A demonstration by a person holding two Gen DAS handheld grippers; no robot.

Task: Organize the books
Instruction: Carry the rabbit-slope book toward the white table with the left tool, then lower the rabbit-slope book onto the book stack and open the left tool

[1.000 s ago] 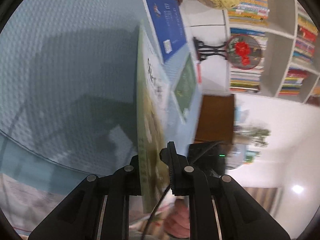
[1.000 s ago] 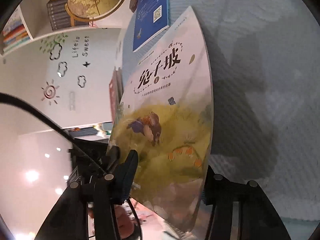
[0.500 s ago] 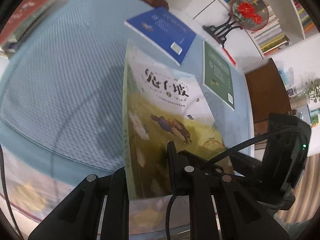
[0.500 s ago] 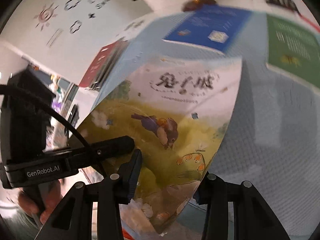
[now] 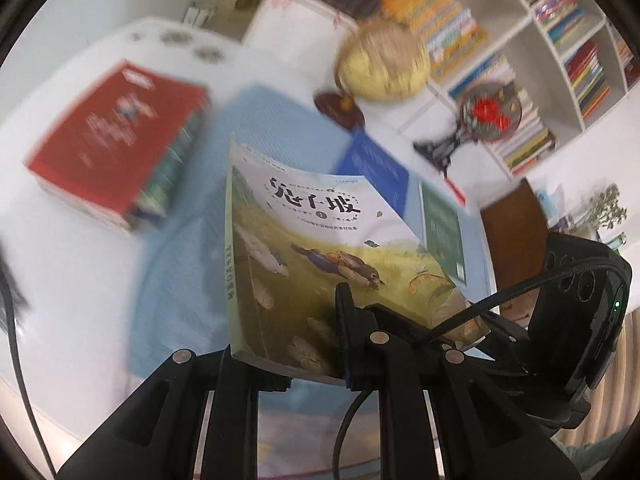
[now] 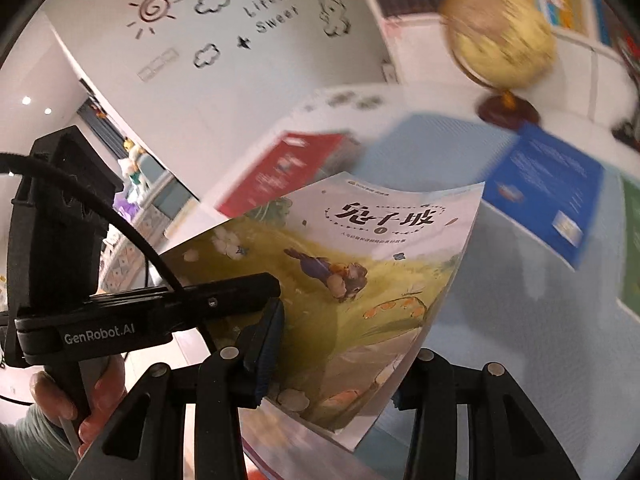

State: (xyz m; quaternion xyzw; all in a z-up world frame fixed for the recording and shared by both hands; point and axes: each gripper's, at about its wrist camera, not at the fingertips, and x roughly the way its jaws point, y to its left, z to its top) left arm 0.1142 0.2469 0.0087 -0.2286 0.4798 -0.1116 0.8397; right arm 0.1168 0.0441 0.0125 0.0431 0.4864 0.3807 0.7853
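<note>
**Picture book held in the air by both grippers, above the worktop**

Nearest: left gripper (image 5: 288, 344) has its jaws closed on the spine-side bottom edge of the picture book (image 5: 320, 264); one finger lies over the cover, the other under it. Right gripper (image 6: 332, 344) has its jaws clamped across the book's lower corner at the open-page side, set wider than the left. In the right wrist view the left tool, and the person's hand (image 6: 96, 400) on its handle, cross the near left.

The book is clear of the surface, cover up and tilted, far edge bowing. Judgement: a limp paperback is gripped at two points so that it stays flat enough to carry and to lay down squarely.

Below it: a light blue mat (image 5: 180, 280) on the white worktop (image 5: 80, 280). On the mat, well beyond the held book, lie a blue book (image 5: 376, 168) and just beside it a green book (image 5: 442, 224), both flat.

To the left, off the mat, a stack of books with a red cover on top (image 5: 116, 136). Judgement: this is the likely collection pile; held book not yet on it.

Farther: a globe (image 5: 384, 64) on a dark stand and a round ornament with red flowers (image 5: 490, 110). Farthest: white wall shelves (image 5: 552, 40), compartments filled with rows of books, some lying flat, some upright; titles unreadable.
</note>
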